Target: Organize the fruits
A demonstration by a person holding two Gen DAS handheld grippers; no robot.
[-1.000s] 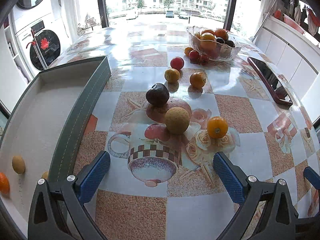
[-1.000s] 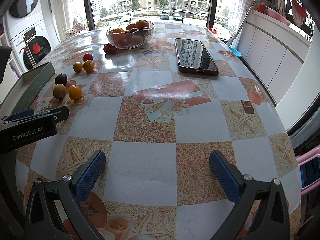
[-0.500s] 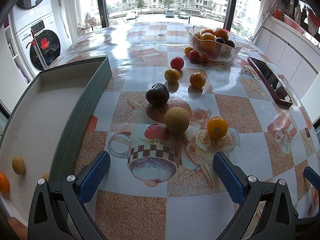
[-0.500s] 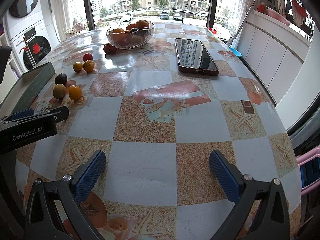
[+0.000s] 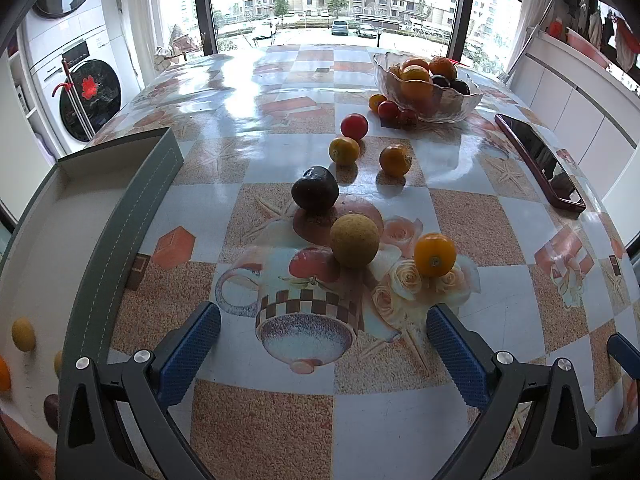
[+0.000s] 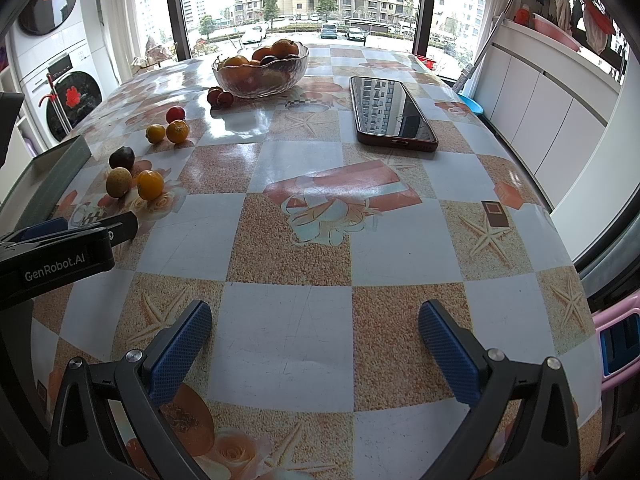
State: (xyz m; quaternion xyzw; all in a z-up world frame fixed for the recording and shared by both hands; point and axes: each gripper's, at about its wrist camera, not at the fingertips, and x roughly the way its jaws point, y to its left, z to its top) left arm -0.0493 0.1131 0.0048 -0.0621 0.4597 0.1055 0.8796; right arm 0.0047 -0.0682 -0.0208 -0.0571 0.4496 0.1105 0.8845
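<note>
Loose fruits lie on the table ahead of my left gripper [image 5: 322, 340], which is open and empty: a tan round fruit [image 5: 354, 241], an orange [image 5: 435, 254], a dark plum [image 5: 315, 194], and farther off a yellow fruit [image 5: 344, 151], an orange fruit [image 5: 395, 159] and a red one [image 5: 354, 126]. A grey tray [image 5: 132, 216] at the left holds a few small fruits [image 5: 23, 334]. A glass bowl [image 5: 426, 88] of fruit stands at the back. My right gripper [image 6: 314, 344] is open and empty over bare table, right of the left gripper [image 6: 60, 256].
A phone in a red case [image 6: 390, 110] lies right of the bowl [image 6: 260, 72]. Small red fruits [image 6: 220, 97] sit beside the bowl. Washing machines stand at the far left, white cabinets at the right. The table's right edge is close to my right gripper.
</note>
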